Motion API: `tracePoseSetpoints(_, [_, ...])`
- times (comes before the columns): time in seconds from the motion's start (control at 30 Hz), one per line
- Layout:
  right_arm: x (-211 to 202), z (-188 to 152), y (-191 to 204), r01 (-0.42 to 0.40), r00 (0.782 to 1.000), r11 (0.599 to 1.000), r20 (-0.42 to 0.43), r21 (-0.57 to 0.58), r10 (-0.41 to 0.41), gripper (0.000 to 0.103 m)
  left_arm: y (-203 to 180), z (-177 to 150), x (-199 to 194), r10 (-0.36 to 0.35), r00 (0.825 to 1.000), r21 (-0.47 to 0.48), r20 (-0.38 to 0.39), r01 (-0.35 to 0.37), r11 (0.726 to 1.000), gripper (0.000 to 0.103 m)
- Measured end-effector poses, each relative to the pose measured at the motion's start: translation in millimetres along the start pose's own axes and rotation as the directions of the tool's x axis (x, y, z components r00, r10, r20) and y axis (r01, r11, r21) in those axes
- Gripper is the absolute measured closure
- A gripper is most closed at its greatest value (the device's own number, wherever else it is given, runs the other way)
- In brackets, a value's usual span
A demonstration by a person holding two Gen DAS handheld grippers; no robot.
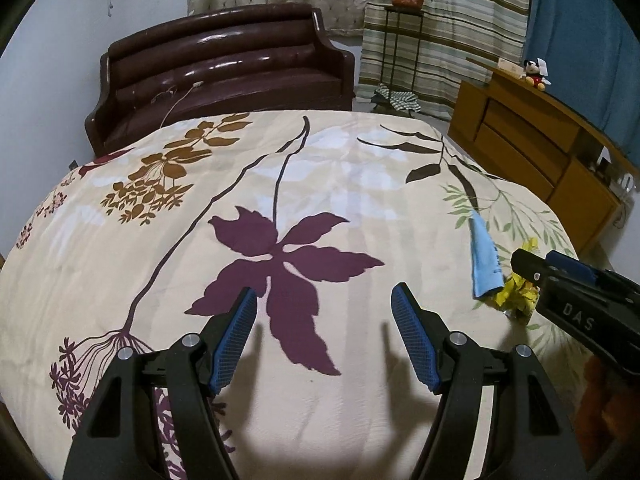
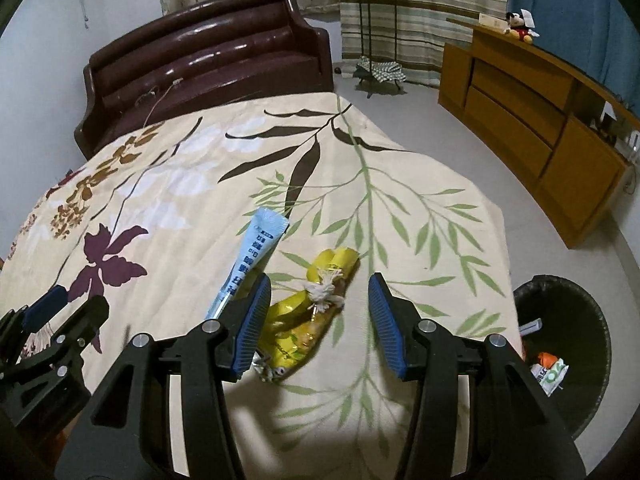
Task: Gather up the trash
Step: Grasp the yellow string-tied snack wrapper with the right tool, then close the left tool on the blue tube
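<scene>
Right tongs (image 2: 318, 312) hanging open over the yellow wrapper (image 2: 308, 316)
Left tongs (image 1: 324, 336) gaping empty; closing now risks snagging the bedspread (image 2: 400, 208).

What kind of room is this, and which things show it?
Probably a living room at home: a dark leather sofa, a wooden cabinet with a plush toy on top, and curtains.

bin (image 2: 592, 408): rim cut by edge | blue sachet (image 2: 250, 262): print unreadable
</scene>
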State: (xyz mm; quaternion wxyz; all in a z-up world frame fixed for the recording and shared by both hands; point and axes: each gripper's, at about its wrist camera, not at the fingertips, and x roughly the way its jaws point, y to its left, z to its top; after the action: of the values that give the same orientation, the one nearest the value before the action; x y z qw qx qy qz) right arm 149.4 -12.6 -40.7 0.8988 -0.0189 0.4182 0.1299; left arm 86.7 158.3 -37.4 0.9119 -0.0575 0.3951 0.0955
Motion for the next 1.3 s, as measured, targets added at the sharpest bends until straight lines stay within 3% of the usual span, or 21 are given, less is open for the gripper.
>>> tracePoseSetpoints(0.27, [3,-4,2,0.035,0.999,0.999,-0.026,-0.037,-0.036,0.056,3,2,4,-0.022,1.0,-0.009,-0.004,0.022,1.0,0.035])
tracePoseSetpoints(0.43, [4,-10,-3,0.032,0.999,0.999,-0.038,-0.037,-0.034,0.064,-2,2,6,-0.036,0.999,-0.004,-0.007,0.036,0.999,0.035])
tracePoseSetpoints(0.53, [3,-10,-4,0.027,0.999,0.999,-0.038,-0.047,-0.029,0.076,-6,3,7,-0.045,0.999,-0.001,-0.008,0.045,0.999,0.035])
tracePoseSetpoints(1.3, [-1,-5,-39,0.029,1.0,0.999,0.012,-0.021,-0.029,0.077,-77,17,17,-0.12,0.993,0.088,-0.019,0.121,0.989,0.035])
